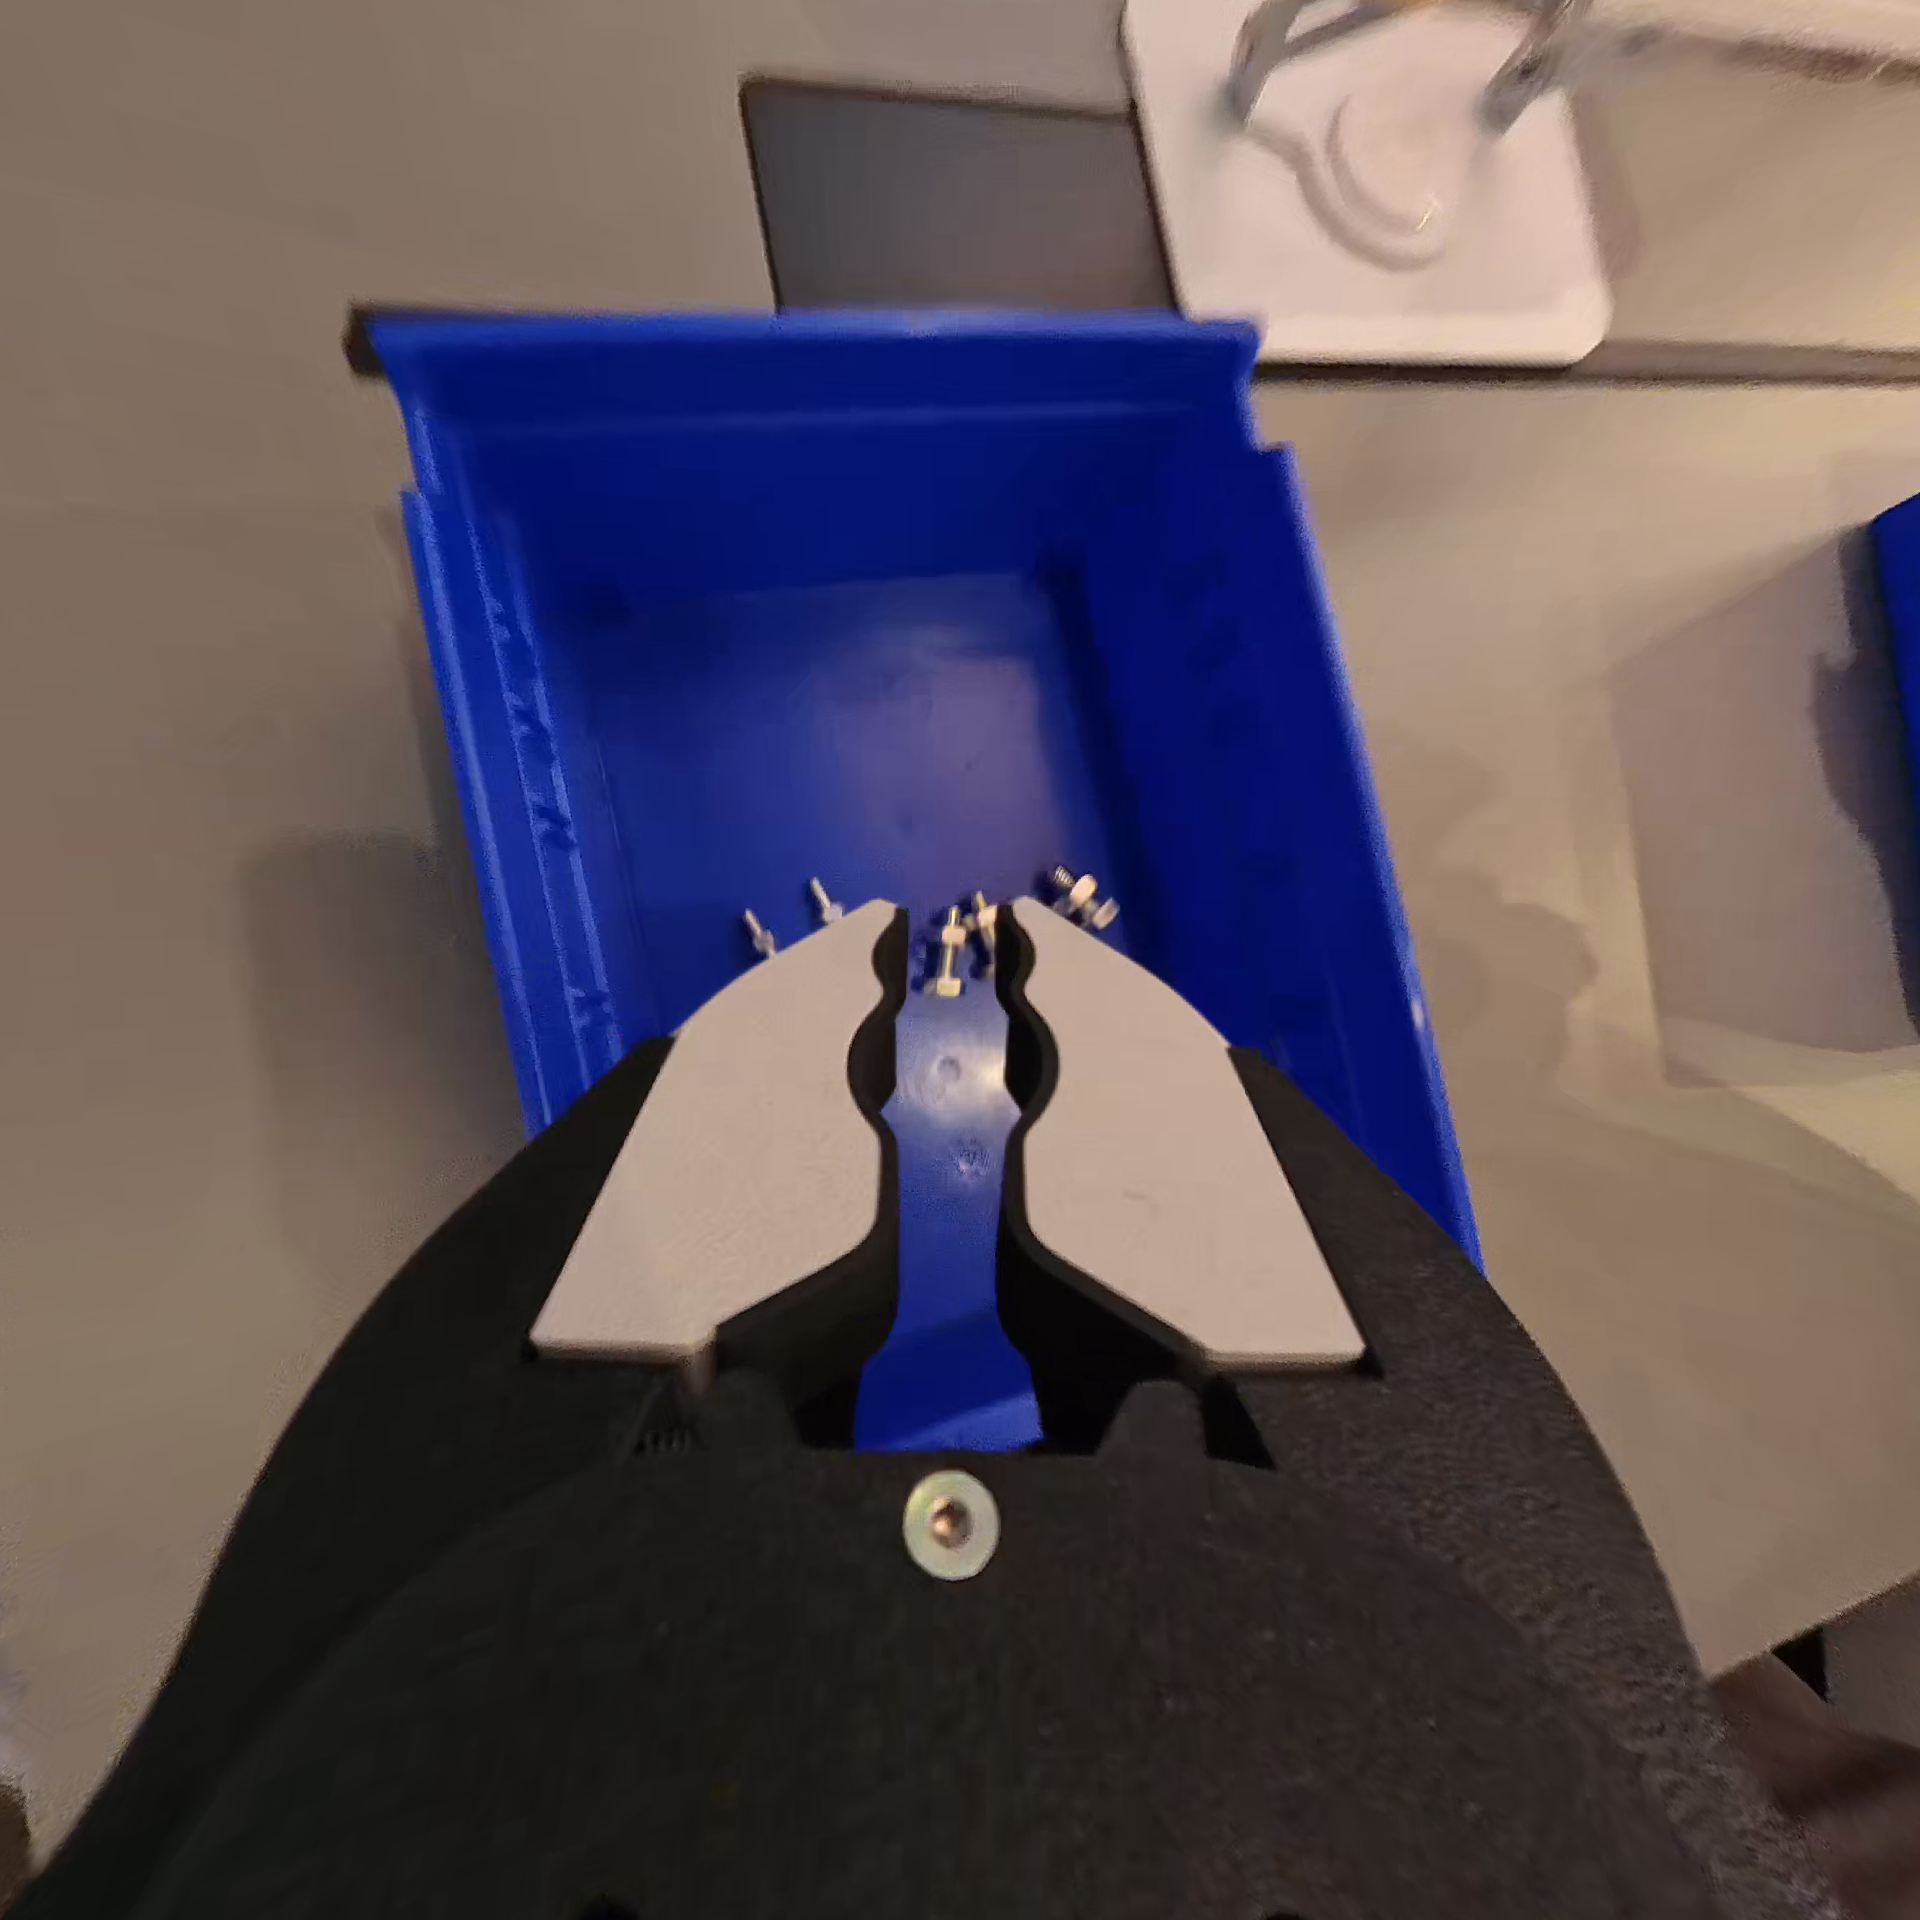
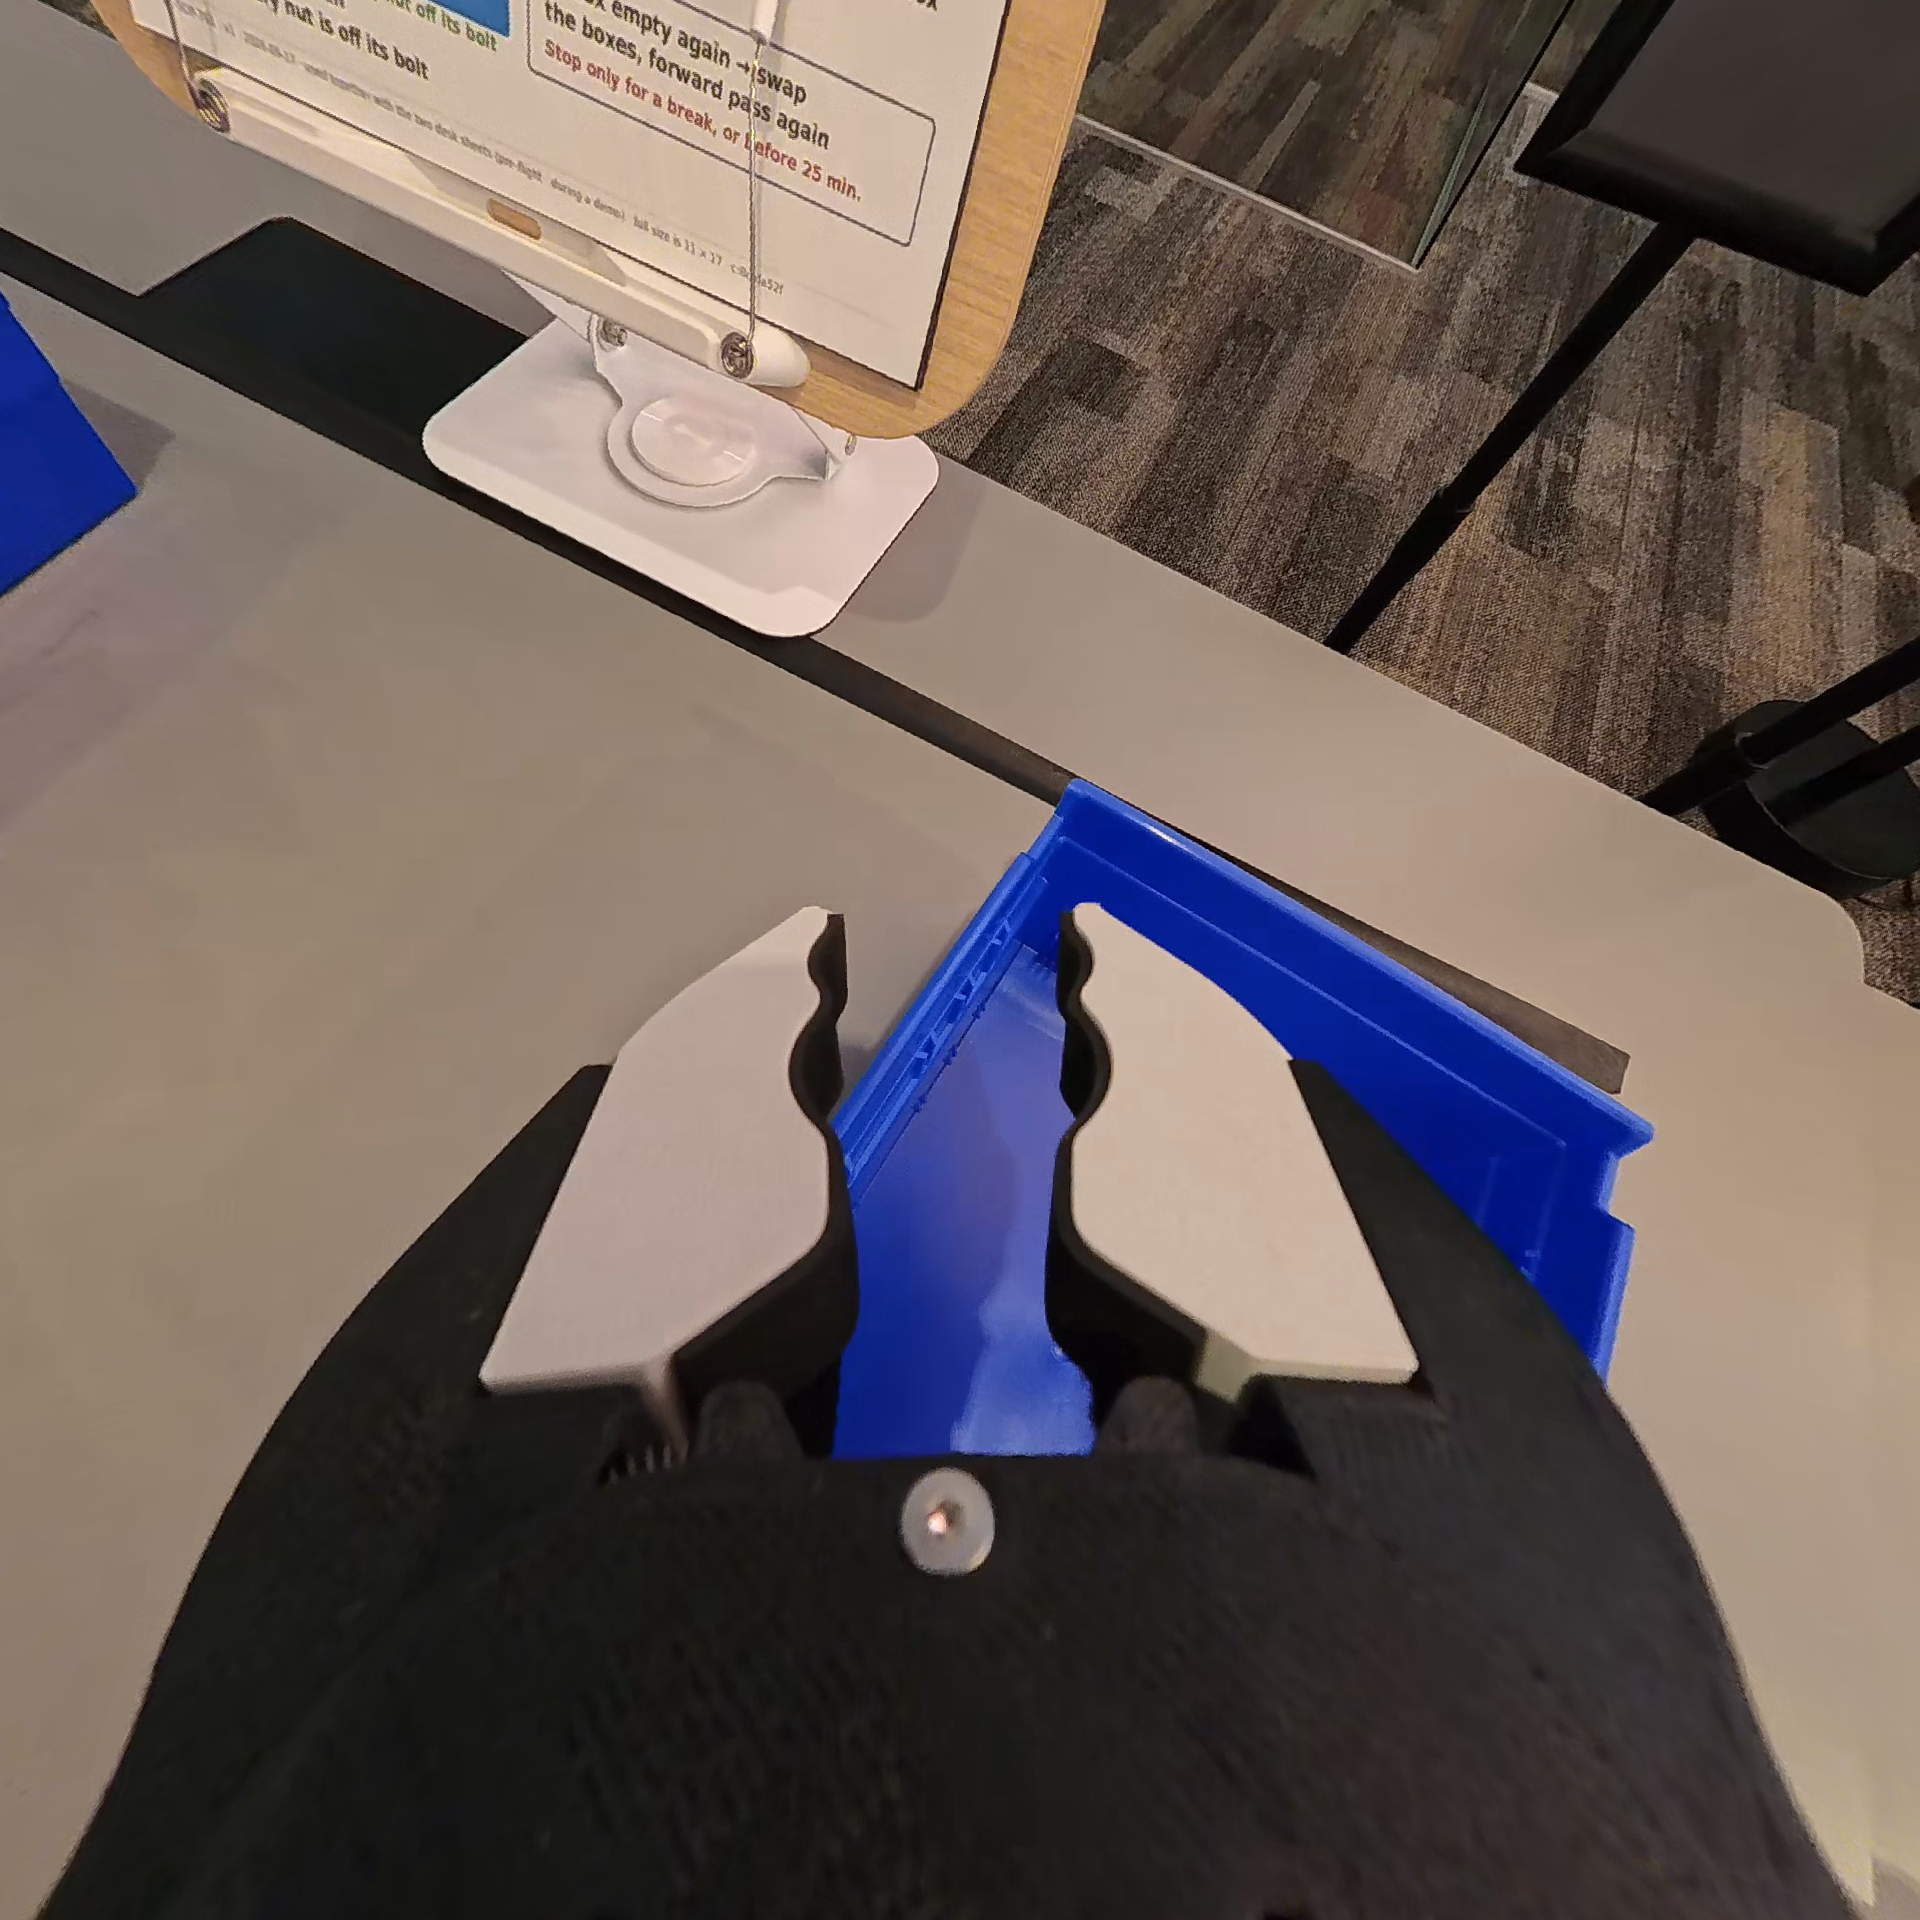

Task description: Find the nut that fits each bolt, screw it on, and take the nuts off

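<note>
A blue bin (image 1: 810,343) sits on the grey table in the left wrist view. Several small silver bolts with nuts on them lie on its floor near the front. My left gripper (image 1: 954,914) reaches down into the bin with its jaws a little apart. One bolt with a nut (image 1: 948,961) shows in the gap between the tips, and I cannot tell if they touch it. Other bolts (image 1: 1081,896) (image 1: 821,899) lie beside the fingers. My right gripper (image 2: 953,920) is open and empty above the left wall of a second blue bin (image 2: 1351,997), whose visible floor is bare.
A white stand base (image 2: 686,520) holding a wooden-framed instruction sheet stands at the back of the table; it also shows in the left wrist view (image 1: 1371,239). The first bin's corner (image 2: 42,468) is at far left. The table edge (image 2: 1714,894) drops to carpet at right. The tips of one gripper are about 55 cm away from the tips of the other.
</note>
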`<state>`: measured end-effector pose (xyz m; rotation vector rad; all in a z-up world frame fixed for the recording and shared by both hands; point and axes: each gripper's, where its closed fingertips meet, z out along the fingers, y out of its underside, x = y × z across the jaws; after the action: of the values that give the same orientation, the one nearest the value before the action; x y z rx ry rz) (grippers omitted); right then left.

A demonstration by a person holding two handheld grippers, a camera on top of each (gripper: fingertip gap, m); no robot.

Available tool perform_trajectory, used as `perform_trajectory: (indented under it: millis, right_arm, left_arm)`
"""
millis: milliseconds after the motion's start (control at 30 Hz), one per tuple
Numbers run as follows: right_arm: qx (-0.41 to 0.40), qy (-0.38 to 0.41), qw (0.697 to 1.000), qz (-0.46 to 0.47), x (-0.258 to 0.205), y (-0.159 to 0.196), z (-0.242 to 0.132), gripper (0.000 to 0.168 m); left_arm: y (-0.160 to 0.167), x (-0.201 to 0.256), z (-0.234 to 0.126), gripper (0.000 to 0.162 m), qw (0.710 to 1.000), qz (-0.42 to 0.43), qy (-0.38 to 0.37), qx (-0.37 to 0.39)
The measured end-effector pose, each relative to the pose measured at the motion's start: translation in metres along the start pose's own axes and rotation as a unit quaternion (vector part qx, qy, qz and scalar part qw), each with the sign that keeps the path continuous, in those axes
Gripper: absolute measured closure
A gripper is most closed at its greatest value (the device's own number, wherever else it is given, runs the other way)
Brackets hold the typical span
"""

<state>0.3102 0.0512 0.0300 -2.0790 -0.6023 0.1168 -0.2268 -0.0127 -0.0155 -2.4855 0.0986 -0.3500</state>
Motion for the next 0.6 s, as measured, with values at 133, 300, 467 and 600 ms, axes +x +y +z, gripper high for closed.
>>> perform_trajectory:
  millis: [133,300,467,600]
  right_arm:
    - [0.000,0.000,1.000,0.000,0.001,0.000,0.000,0.128]
    - [-0.004,-0.005,1.000,-0.001,-0.001,0.001,0.000,0.128]
    - [-0.002,-0.007,1.000,-0.002,-0.002,0.000,-0.001,0.128]
    - [0.002,-0.009,1.000,0.000,-0.002,-0.001,-0.003,0.128]
  left_arm:
    - [0.024,-0.011,0.029,0.149,0.995,-0.006,-0.046,-0.088]
    - [0.043,-0.028,0.052,0.148,0.983,0.000,-0.108,-0.149]
    - [0.060,-0.044,0.072,0.139,0.969,-0.014,-0.150,-0.194]
    - [0.064,-0.056,0.079,0.144,0.963,-0.015,-0.176,-0.204]
